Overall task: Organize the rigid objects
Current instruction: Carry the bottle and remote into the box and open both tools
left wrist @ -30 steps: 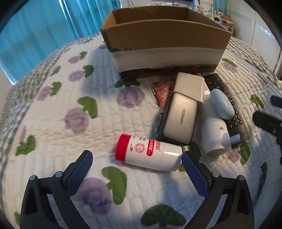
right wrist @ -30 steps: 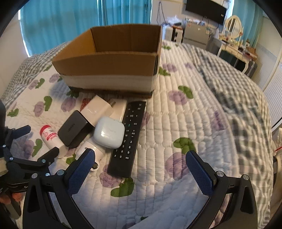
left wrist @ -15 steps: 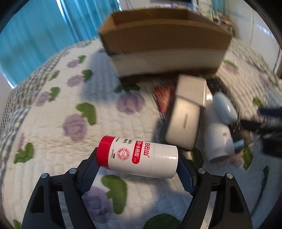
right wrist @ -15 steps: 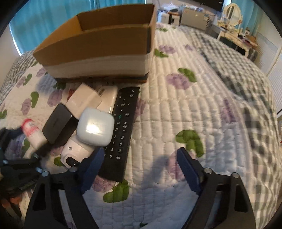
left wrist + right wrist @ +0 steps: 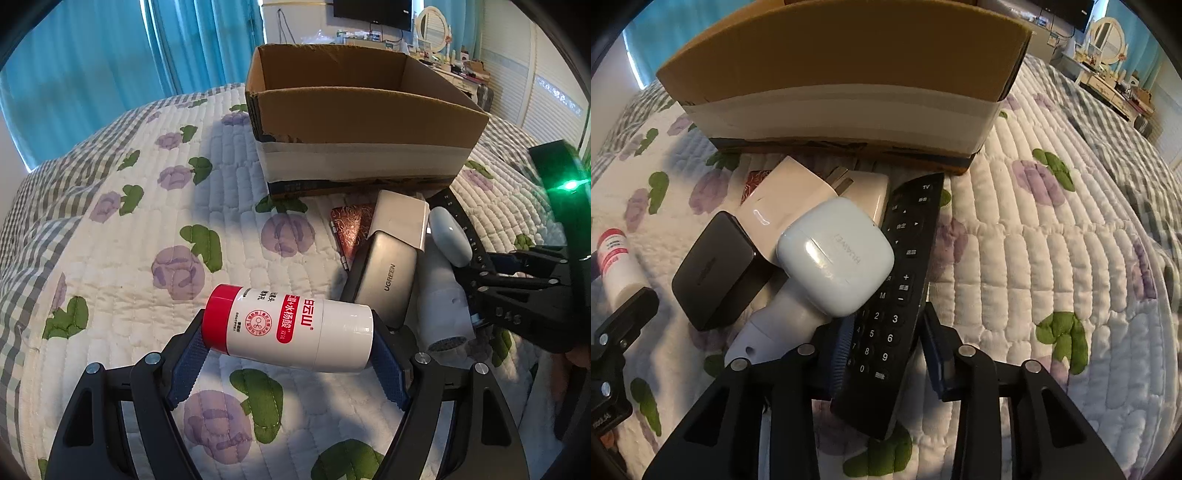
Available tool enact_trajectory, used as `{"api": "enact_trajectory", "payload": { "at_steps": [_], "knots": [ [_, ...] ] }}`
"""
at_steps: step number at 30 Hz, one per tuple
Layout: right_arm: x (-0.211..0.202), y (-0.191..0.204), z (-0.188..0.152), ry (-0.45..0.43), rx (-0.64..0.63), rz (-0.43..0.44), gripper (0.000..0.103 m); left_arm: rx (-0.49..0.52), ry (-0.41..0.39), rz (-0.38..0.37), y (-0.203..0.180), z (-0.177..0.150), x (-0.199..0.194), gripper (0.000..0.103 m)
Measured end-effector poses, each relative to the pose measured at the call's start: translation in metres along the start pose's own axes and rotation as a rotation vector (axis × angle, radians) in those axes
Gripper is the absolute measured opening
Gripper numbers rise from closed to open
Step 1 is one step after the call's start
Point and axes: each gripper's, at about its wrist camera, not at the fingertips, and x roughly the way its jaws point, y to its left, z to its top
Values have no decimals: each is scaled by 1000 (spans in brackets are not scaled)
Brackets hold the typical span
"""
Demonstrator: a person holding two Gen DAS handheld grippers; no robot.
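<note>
We see a glossy white plastic bottle with a smooth red cap. The box is matt brown cardboard, its torn edge rough, with a band of smooth pale tape. The quilt is soft stitched cloth. The remote is matt black plastic; the earbud case is shiny pale plastic. The charger looks satin grey. Our gripper pads are ribbed blue.

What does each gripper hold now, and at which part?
Left gripper: the white bottle, pinched end to end, red cap and base. Right gripper: the black remote, across its number-key end.
</note>
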Motion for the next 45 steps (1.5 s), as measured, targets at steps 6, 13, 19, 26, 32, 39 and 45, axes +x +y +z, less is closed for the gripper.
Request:
{"api": "enact_trajectory", "payload": {
  "at_steps": [6, 13, 19, 26, 32, 39, 45],
  "knots": [
    [-28, -8, -13, -55, 41, 12, 21, 23, -8, -2, -5, -1, -9, 81],
    [-69, -7, -25, -192, 35, -14, 19, 47, -54, -8, -12, 5, -34, 81],
    [-104, -7, -25, -276, 31, 5, 19, 55, -100, -10, -14, 20, -57, 81],
    [-152, -8, -11, -363, 55, 62, 19, 37, -171, -17, -7, 58, -81, 81],
    [-185, -8, 41, -451, 32, 58, 19, -2, -242, -20, 7, 112, -90, 81],
    [-164, -20, 119, -459, 72, 67, 19, -1, -269, 22, 15, 165, -66, 81],
    [-95, -26, 161, -382, 52, 11, 19, 7, -260, 34, 13, 188, -27, 81]
  ]
}}
